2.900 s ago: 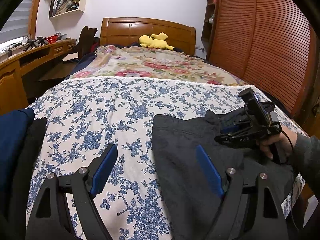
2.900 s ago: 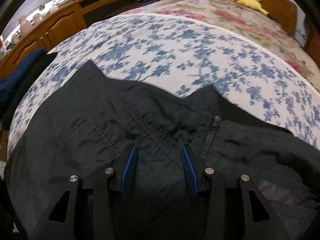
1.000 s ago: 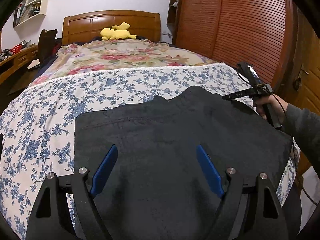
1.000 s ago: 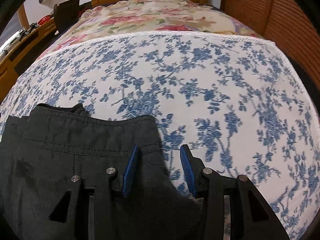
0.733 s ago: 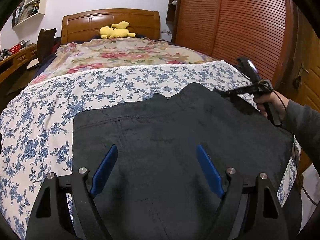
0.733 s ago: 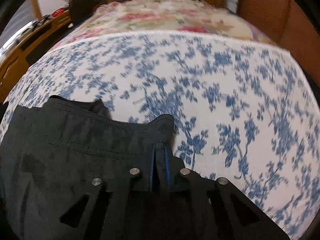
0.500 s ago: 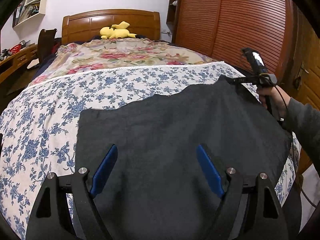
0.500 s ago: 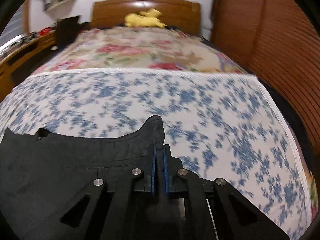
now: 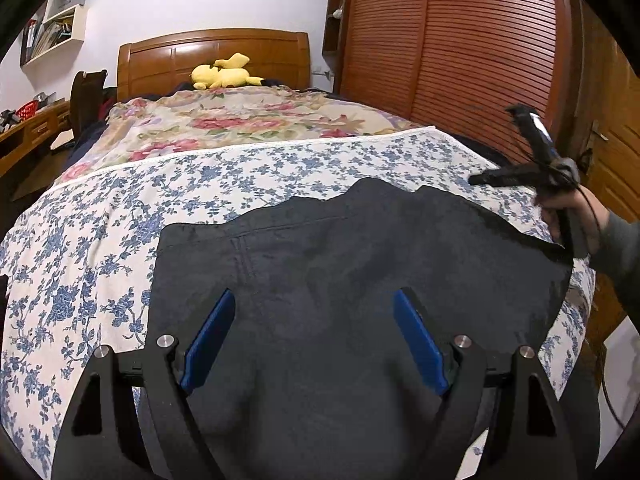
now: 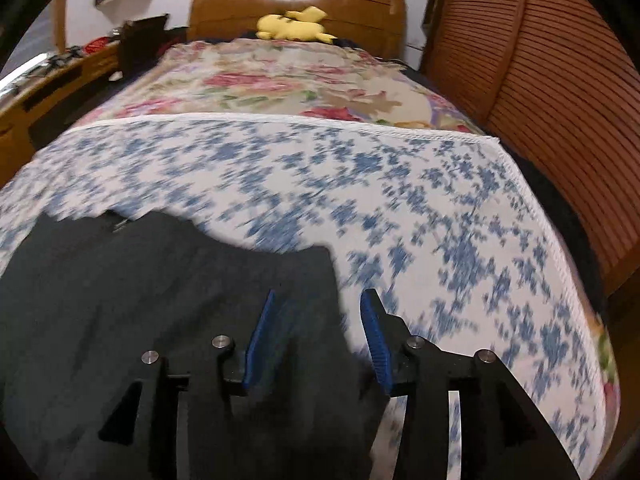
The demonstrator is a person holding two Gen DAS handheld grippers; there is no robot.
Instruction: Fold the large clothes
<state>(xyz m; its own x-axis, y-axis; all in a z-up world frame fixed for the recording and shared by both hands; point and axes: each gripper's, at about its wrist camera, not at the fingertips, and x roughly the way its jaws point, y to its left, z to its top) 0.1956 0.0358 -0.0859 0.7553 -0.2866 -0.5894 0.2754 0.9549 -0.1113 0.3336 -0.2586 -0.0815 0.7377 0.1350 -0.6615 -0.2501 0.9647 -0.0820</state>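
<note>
A large dark grey garment (image 9: 360,264) lies spread on the blue-flowered bedspread (image 9: 100,216), waistband edge toward the headboard. My left gripper (image 9: 312,320) is open and empty, hovering over the garment's near middle. My right gripper (image 10: 316,316) is open and empty above the garment's far right corner (image 10: 316,260); the garment (image 10: 140,300) fills the lower left of the right wrist view. In the left wrist view the right gripper (image 9: 480,179) is held in a hand above the bedspread, just beyond the garment's right edge.
A rose-patterned blanket (image 9: 240,120) covers the bed's far half, with a yellow plush toy (image 9: 224,74) at the wooden headboard (image 9: 212,56). A slatted wooden wardrobe (image 9: 460,48) runs along the right. A desk (image 9: 24,136) and a chair (image 9: 86,100) stand at the left.
My right gripper, shut on the garment's corner and lifting it half a second ago, has opened and let go. The corner has dropped flat on the bedspread. The left gripper has stayed put.
</note>
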